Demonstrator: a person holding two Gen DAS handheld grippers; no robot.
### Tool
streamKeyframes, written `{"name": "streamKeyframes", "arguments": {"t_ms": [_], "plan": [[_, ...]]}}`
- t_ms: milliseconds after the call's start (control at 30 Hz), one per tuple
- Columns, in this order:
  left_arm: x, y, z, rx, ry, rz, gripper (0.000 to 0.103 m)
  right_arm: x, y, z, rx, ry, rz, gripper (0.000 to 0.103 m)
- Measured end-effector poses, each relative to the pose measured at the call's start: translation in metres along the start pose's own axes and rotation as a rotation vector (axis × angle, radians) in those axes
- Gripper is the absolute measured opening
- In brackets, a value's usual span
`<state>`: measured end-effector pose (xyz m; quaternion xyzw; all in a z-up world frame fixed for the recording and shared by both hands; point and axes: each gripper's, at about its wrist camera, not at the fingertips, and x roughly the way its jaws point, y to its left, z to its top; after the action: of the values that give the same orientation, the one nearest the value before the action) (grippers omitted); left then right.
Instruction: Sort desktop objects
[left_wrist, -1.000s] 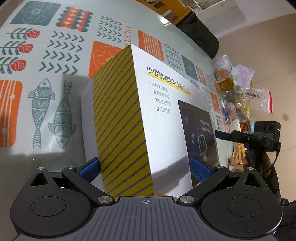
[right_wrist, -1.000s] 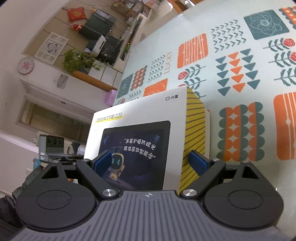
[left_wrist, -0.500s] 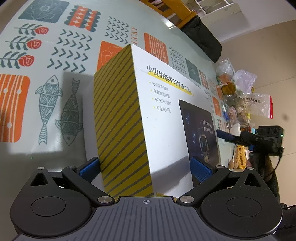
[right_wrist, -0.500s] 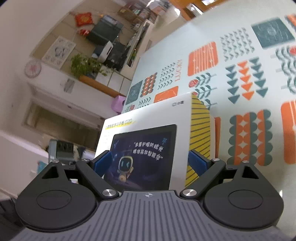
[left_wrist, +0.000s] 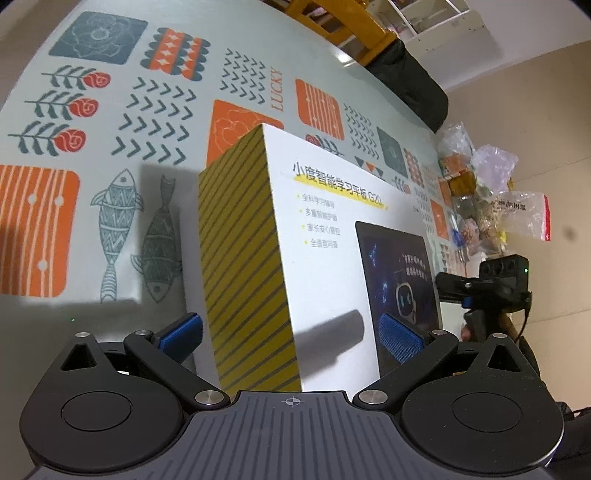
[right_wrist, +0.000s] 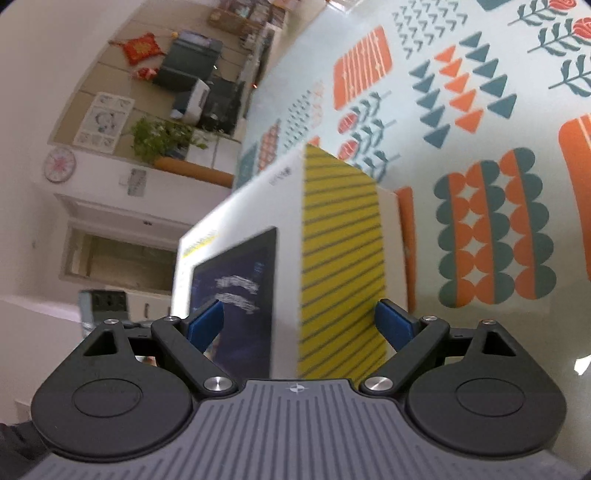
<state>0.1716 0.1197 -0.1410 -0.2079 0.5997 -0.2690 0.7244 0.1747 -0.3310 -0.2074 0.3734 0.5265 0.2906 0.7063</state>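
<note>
A white tablet box (left_wrist: 325, 236) with yellow striped sides and a robot picture is held up over the patterned tablecloth (left_wrist: 110, 110). My left gripper (left_wrist: 291, 338) is shut on the box at one end, its blue pads on both faces. My right gripper (right_wrist: 299, 328) is shut on the box (right_wrist: 340, 236) at the opposite end, also across its thickness. The right gripper also shows past the box in the left wrist view (left_wrist: 476, 288). A flat white sheet or lid lies under the box (left_wrist: 184, 266).
Several plastic bags of snacks (left_wrist: 491, 195) are piled at the table's far right. A black chair back (left_wrist: 406, 88) and a wooden frame stand beyond the table. The right wrist view shows a counter with a plant (right_wrist: 162, 140) and a printer.
The box has tilted and turned between the two grippers, and the right view has swung so more of the striped side faces it. Both grips stay the same.
</note>
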Motion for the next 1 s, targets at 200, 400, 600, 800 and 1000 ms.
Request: {"name": "streamKeyframes", "arguments": {"t_ms": [200,400,600,800,1000], "plan": [[0.009,-0.014,0.001,0.079,0.059,0.062,0.103,-0.002,0.016,-0.001,-0.052,-0.011,-0.01,0.103],[0.01,-0.017,0.005,0.061,0.033,0.136,0.103,-0.004,0.028,-0.002,-0.085,-0.05,-0.115,0.103],[0.019,-0.042,0.01,0.095,-0.037,0.279,0.103,-0.002,0.049,-0.005,-0.194,-0.13,-0.324,0.103],[0.04,-0.051,0.002,0.086,-0.013,0.381,0.103,0.004,0.05,-0.003,-0.219,-0.111,-0.443,0.103],[0.045,-0.035,-0.004,-0.019,-0.041,0.36,0.103,0.009,0.031,-0.005,-0.154,-0.088,-0.419,0.103]]}}
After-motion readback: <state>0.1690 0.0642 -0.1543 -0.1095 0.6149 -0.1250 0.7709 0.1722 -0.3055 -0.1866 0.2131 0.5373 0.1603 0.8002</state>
